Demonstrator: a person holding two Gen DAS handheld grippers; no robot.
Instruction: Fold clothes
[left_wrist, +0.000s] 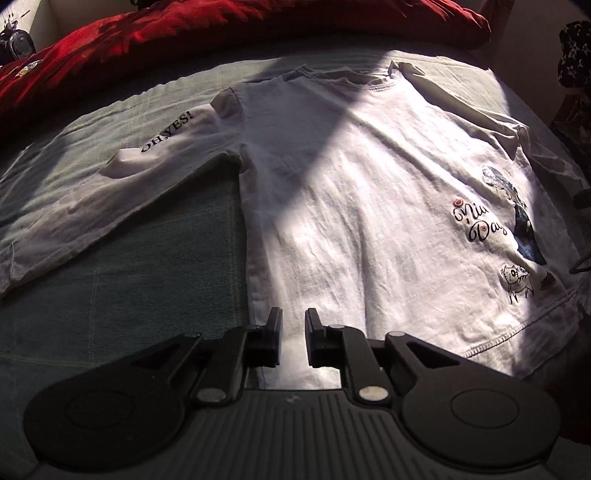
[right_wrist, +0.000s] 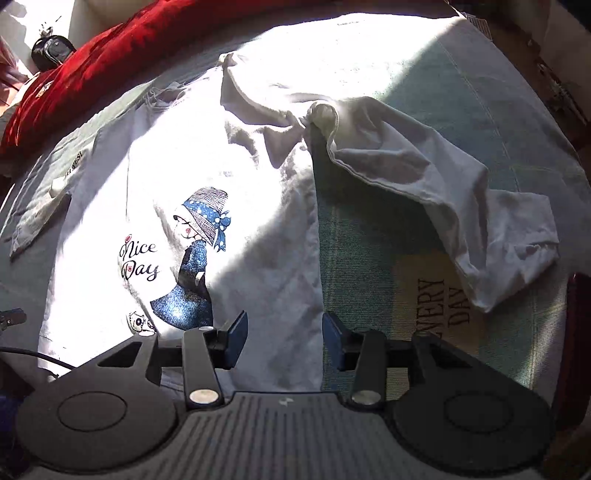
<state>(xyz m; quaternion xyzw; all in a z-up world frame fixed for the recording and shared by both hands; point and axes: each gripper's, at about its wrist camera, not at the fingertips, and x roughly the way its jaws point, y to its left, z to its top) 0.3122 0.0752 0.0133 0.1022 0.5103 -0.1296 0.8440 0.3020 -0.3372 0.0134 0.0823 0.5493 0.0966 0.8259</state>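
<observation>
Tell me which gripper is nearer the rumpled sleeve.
Right. The right gripper hangs over the shirt's edge beside the rumpled sleeve; the left gripper is at the shirt's opposite side.

A shirt (left_wrist: 332, 192) is spread flat on the bed (left_wrist: 129, 295), its sleeves laid out sideways; a quilt (left_wrist: 147, 40) is heaped behind it.

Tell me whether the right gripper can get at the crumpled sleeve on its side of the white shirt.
Probably yes: the right gripper is open and empty, and the crumpled sleeve lies uncovered on the green bedspread beyond it.
</observation>
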